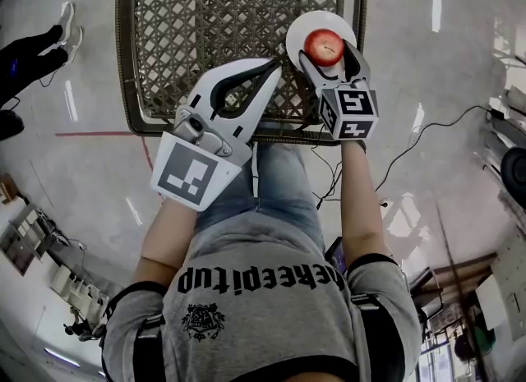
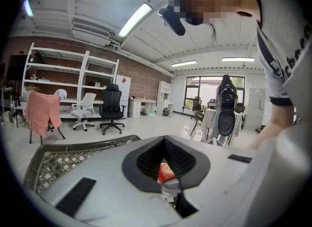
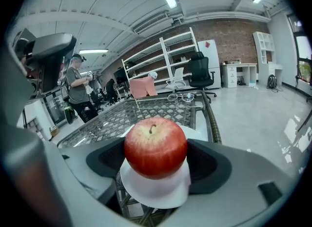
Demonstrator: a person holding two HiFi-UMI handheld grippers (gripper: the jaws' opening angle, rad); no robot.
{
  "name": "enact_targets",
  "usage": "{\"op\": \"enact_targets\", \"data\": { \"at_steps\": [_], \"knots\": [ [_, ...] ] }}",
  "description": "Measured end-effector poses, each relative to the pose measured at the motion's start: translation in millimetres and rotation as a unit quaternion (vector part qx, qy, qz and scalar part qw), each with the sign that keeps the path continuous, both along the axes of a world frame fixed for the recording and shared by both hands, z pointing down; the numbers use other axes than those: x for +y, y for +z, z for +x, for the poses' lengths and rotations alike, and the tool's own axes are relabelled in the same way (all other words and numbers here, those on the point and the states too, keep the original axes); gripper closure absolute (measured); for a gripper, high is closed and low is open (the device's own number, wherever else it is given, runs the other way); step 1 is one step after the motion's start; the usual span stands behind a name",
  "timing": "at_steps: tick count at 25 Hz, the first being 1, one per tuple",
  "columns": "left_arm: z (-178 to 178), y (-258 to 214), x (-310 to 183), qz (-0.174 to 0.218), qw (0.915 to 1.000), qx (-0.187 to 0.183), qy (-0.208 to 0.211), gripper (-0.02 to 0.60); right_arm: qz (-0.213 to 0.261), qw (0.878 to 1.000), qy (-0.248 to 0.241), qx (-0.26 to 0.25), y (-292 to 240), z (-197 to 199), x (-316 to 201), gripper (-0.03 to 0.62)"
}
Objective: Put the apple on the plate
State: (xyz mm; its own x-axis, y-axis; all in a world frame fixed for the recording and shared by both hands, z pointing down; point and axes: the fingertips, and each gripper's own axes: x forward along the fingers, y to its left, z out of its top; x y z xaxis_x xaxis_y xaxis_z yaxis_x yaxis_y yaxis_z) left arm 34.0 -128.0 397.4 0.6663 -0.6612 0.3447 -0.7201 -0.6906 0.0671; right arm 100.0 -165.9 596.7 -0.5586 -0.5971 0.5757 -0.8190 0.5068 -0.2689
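Note:
The red apple (image 1: 324, 46) sits between the jaws of my right gripper (image 1: 325, 45), which is shut on it. It hangs over the white plate (image 1: 306, 24) at the near right corner of the lattice table (image 1: 205, 11). In the right gripper view the apple (image 3: 156, 147) fills the gap in the right gripper (image 3: 156, 150), with the plate (image 3: 157, 194) just under it; I cannot tell if they touch. My left gripper (image 1: 274, 68) is shut and empty, left of the plate over the table's near edge. Through the jaw gap of the left gripper (image 2: 165, 140) a bit of the apple (image 2: 165, 172) shows.
A pair of glasses (image 3: 181, 96) lies at the table's far end. A cable (image 1: 427, 134) runs over the floor on the right. Someone's shoe (image 1: 66, 23) is at the left. Office chairs (image 2: 111, 109) and shelves stand behind; a person (image 3: 78, 92) stands beyond the table.

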Motion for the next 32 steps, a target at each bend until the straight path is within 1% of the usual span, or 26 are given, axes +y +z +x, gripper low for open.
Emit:
{"op": "enact_targets", "data": {
  "at_steps": [14,25,32],
  "knots": [
    [-7.2,1.4,2.8,0.001,1.0000,0.002,-0.005,0.561,0.006,0.999,-0.001,0.032,4.2,-1.6,0.9,0.198],
    [-12.5,-4.1,8.1,0.003,1.0000,0.002,-0.005,0.561,-0.001,0.999,-0.004,0.053,1.6,-4.3,3.5,0.186],
    [-10.9,-3.8,10.1,0.006,0.9999,0.001,-0.008,0.561,0.004,0.999,-0.001,0.047,-1.6,-2.0,4.9,0.184]
  ]
}}
